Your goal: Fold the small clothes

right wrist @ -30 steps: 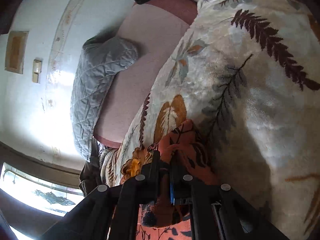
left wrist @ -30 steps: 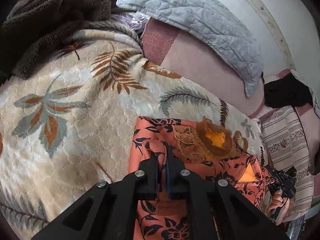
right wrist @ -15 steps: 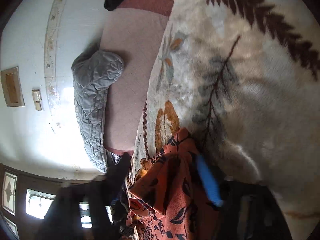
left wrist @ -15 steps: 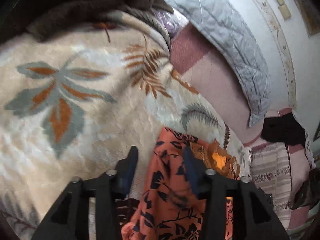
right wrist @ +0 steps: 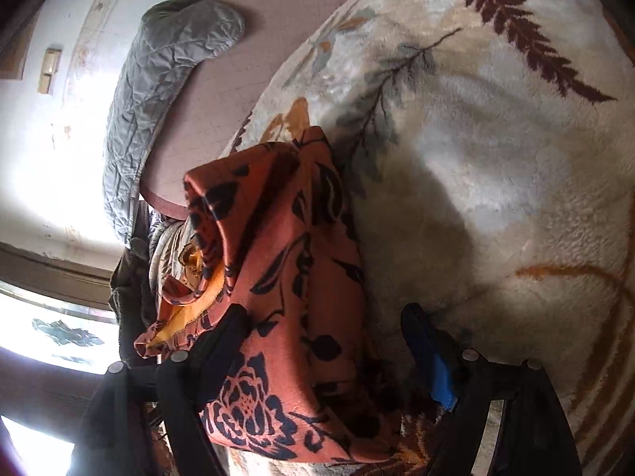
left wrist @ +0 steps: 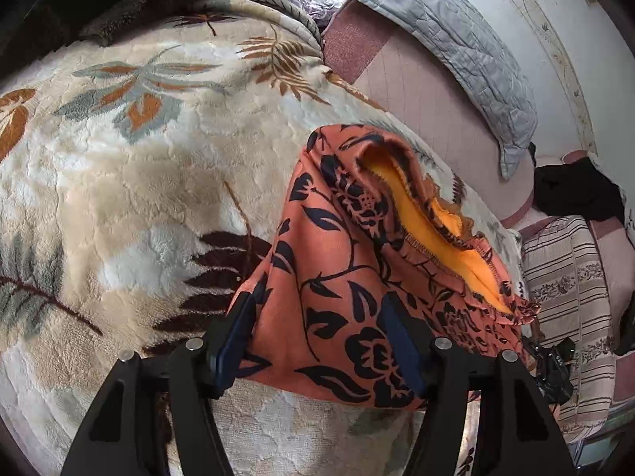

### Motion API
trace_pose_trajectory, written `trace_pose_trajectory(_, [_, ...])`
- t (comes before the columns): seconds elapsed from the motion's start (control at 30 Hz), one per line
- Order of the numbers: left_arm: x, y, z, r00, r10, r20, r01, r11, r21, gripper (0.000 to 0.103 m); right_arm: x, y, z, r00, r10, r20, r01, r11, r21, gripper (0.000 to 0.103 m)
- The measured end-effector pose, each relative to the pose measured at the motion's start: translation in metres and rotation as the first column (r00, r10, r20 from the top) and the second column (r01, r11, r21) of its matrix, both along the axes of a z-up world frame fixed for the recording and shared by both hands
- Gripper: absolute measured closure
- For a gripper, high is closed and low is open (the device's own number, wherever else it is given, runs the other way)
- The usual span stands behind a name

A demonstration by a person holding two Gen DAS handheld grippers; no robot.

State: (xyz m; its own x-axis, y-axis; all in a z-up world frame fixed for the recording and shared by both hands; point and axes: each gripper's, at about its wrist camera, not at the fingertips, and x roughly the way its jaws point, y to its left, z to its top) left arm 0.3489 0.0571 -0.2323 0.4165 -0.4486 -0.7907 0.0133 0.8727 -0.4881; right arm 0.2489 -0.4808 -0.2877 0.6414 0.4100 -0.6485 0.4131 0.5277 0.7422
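- Lying bunched on the leaf-patterned blanket (left wrist: 131, 182), the orange floral garment (left wrist: 349, 277) sits between both tools.
- Left tool (left wrist: 321, 337): jaws opening, cloth between them, unpinched.
- Right tool (right wrist: 329, 341): jaws apart, cloth draped over its left finger.

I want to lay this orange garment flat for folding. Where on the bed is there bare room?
Free: the leaf-print blanket left of the orange garment, up to the dark brown fleece. Also blanket right of it in the right wrist view. Crowded: grey quilted pillow, black cloth, striped cushion.
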Motion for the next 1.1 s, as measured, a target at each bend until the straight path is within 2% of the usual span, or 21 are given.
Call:
trace_pose_trajectory(0.07, [0.000,0.000,-0.009,1.000,0.017,-0.007,-0.016,0.996,0.092,0.034,0.003,0.009,0.003,0.999,0.036,0.021,-0.036,0.999,0.008,0.023])
trace_pose_trajectory(0.1, [0.001,0.002,-0.014,0.999,0.029,-0.018,-0.027,0.995,0.091,0.034,0.007,0.016,0.001,0.998,0.059,0.025,-0.060,0.998,0.033,0.029])
trace_pose_trajectory(0.13, [0.002,0.003,-0.017,0.999,0.031,-0.016,-0.030,0.997,0.069,0.034,0.010,0.025,0.000,0.997,0.076,0.014,-0.076,0.997,0.021,0.029])
trace_pose_trajectory(0.23, [0.007,0.001,-0.017,1.000,0.022,0.014,-0.023,0.995,0.094,0.034,0.022,0.054,0.011,0.992,0.124,-0.014,-0.125,0.976,-0.180,0.034])
trace_pose_trajectory(0.3, [0.009,0.000,-0.017,0.999,0.044,0.023,-0.046,0.994,0.101,0.034,0.025,0.063,0.011,0.994,0.107,-0.034,-0.112,0.968,-0.225,0.048])
trace_pose_trajectory(0.33, [0.010,-0.001,-0.015,0.998,0.057,0.028,-0.059,0.993,0.103,0.034,0.025,0.066,0.011,0.994,0.103,-0.037,-0.109,0.964,-0.244,0.051])
trace_pose_trajectory(0.4, [0.010,-0.005,-0.012,0.997,0.059,0.047,-0.063,0.994,0.091,0.046,0.025,0.069,0.013,0.994,0.101,-0.034,-0.106,0.959,-0.262,0.061])
trace_pose_trajectory(0.43, [0.010,-0.010,-0.010,0.998,0.045,0.051,-0.050,0.995,0.092,0.056,0.024,0.069,0.013,0.995,0.097,-0.027,-0.101,0.961,-0.258,0.063])
trace_pose_trajectory(0.47, [0.010,-0.016,-0.007,0.997,0.034,0.069,-0.041,0.993,0.110,0.062,0.023,0.068,0.013,0.996,0.091,-0.021,-0.093,0.963,-0.254,0.064])
trace_pose_trajectory(0.57, [0.006,-0.026,-0.001,0.992,-0.025,0.123,0.008,0.990,0.141,0.068,0.021,0.068,0.012,0.996,0.087,-0.012,-0.087,0.961,-0.261,0.065])
trace_pose_trajectory(0.63, [0.007,-0.020,-0.003,0.993,0.000,0.114,-0.013,0.993,0.117,0.070,0.022,0.066,0.012,0.996,0.089,-0.012,-0.089,0.961,-0.263,0.065])
trace_pose_trajectory(0.7, [0.010,-0.018,-0.004,0.994,0.007,0.110,-0.021,0.991,0.129,0.070,0.022,0.066,0.011,0.996,0.091,-0.012,-0.091,0.961,-0.260,0.065])
trace_pose_trajectory(0.73, [0.011,-0.019,-0.005,0.994,0.001,0.105,-0.016,0.990,0.143,0.067,0.028,0.069,0.012,0.996,0.091,-0.012,-0.091,0.961,-0.259,0.065])
trace_pose_trajectory(0.77, [0.012,-0.021,-0.008,0.996,-0.010,0.091,-0.002,0.990,0.139,0.059,0.030,0.071,0.012,0.996,0.091,-0.013,-0.091,0.962,-0.258,0.065])
trace_pose_trajectory(0.8, [0.013,-0.023,-0.008,0.996,-0.024,0.082,0.014,0.993,0.121,0.056,0.030,0.071,0.012,0.996,0.092,-0.012,-0.092,0.962,-0.257,0.064])
trace_pose_trajectory(0.87, [0.012,-0.030,-0.006,0.994,-0.043,0.102,0.031,0.993,0.111,0.057,0.031,0.070,0.012,0.996,0.089,-0.011,-0.089,0.963,-0.255,0.064])
trace_pose_trajectory(0.9, [0.011,-0.032,-0.004,0.992,-0.048,0.116,0.036,0.994,0.104,0.061,0.030,0.070,0.013,0.996,0.088,-0.010,-0.087,0.962,-0.257,0.064])
trace_pose_trajectory(0.93, [0.011,-0.033,-0.001,0.991,-0.051,0.128,0.040,0.995,0.090,0.081,0.029,0.071,0.014,0.996,0.085,-0.008,-0.084,0.961,-0.265,0.064])
trace_pose_trajectory(0.97, [0.010,-0.034,0.003,0.989,-0.054,0.139,0.044,0.996,0.075,0.088,0.029,0.072,0.018,0.996,0.085,-0.004,-0.083,0.957,-0.277,0.066])
trace_pose_trajectory(1.1, [0.003,-0.032,0.027,0.976,-0.050,0.212,0.050,0.999,0.005,0.091,0.022,0.076,0.048,0.994,0.076,0.083,-0.045,0.946,-0.321,0.073])
